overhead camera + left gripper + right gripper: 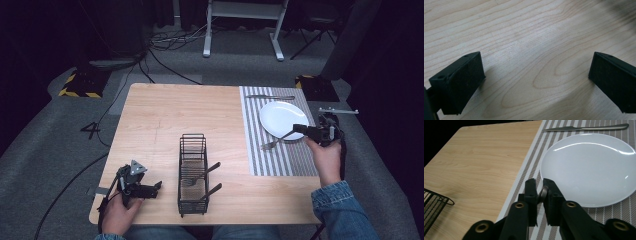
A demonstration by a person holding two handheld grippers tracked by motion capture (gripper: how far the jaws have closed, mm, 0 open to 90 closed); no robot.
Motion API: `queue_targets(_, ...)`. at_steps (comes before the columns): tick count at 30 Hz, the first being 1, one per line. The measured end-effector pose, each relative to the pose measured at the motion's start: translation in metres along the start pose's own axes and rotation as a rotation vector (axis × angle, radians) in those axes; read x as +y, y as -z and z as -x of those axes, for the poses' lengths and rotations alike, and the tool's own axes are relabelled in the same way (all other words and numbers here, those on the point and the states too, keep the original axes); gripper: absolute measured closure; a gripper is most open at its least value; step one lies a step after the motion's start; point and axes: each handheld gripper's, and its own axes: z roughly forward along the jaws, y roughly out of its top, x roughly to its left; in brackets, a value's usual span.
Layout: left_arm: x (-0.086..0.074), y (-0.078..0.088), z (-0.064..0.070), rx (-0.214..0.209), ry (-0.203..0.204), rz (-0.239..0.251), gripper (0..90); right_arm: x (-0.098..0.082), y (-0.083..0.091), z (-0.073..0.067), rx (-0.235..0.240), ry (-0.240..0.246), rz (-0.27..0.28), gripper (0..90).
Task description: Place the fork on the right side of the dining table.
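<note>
rig appearance: grippers and sleeves

left gripper [156,187]: black body, grey three-cornered plate on top, black cable trailing off behind. left gripper view: two blocky matte-black jaws with flat faces, a small round hole near the top corner of each.

right gripper [296,128]: black body, pale grey bar across its top. right gripper view: two black arms, each with brass-coloured round fasteners, ending in narrow black jaw blocks.

person: blue denim sleeve [342,210] on the right forearm, cuff turned at the wrist; a bit of blue denim at the left wrist too.
</note>
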Motion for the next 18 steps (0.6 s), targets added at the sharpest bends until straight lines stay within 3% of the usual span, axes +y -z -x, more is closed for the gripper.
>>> queue_targets(9, 0.000, 0.000, 0.000, 0.000, 0.000, 0.000, 0.2, -0.006, -0.006, 0.022, -0.022, -0.074, -0.021, 61.0)
queue_targets(18, 0.000, 0.000, 0.000, -0.001, -0.001, -0.003, 0.2, -0.015, -0.009, 0.037, -0.037, -0.108, -0.054, 55.6)
